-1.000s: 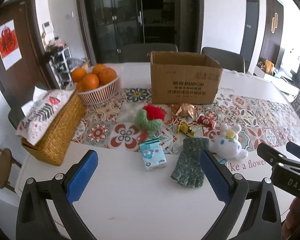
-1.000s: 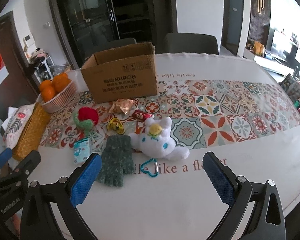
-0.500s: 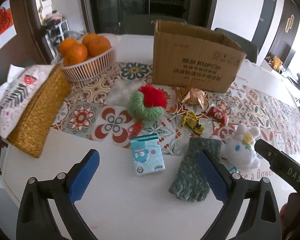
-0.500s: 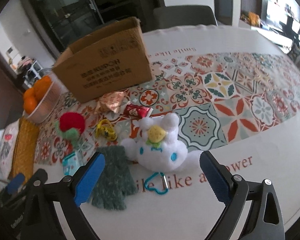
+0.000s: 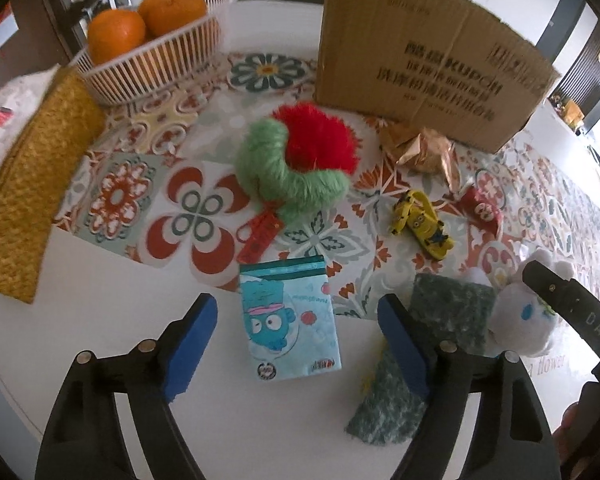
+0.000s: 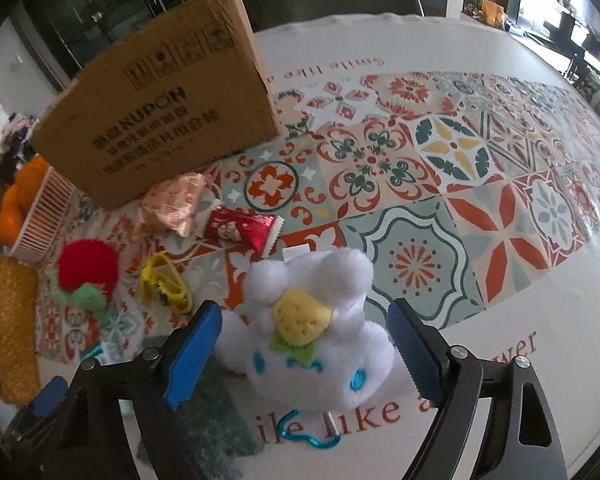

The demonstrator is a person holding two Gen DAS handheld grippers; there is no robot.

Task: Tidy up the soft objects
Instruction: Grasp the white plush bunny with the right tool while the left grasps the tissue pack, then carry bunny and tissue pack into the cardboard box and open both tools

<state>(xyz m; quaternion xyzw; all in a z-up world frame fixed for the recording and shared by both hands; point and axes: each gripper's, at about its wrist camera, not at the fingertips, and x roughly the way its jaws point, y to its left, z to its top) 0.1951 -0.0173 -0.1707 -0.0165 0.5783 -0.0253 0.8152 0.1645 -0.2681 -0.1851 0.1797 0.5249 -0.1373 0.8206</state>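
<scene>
My left gripper (image 5: 296, 344) is open, its blue pads either side of a light-blue tissue pack (image 5: 290, 320) lying flat on the table. My right gripper (image 6: 304, 356) is open around a white plush bunny (image 6: 316, 340) with a yellow strawberry on its head; the pads do not touch it. A green knitted glove (image 5: 420, 360) lies between the two. A red-and-green fuzzy plush (image 5: 300, 160) sits further back. An open cardboard box (image 5: 428, 68) stands behind it and also shows in the right wrist view (image 6: 168, 120).
A white basket of oranges (image 5: 152, 56) and a wicker tissue holder (image 5: 32, 192) stand at the left. A yellow minion toy (image 5: 420, 224), gold wrapper (image 5: 424, 152), red snack packet (image 6: 240, 228) and teal carabiner (image 6: 304, 436) lie on the patterned runner (image 6: 440, 184).
Both grippers have moved forward and down. The left now straddles the tissue pack and the right now straddles the plush bunny. Both stay open.
</scene>
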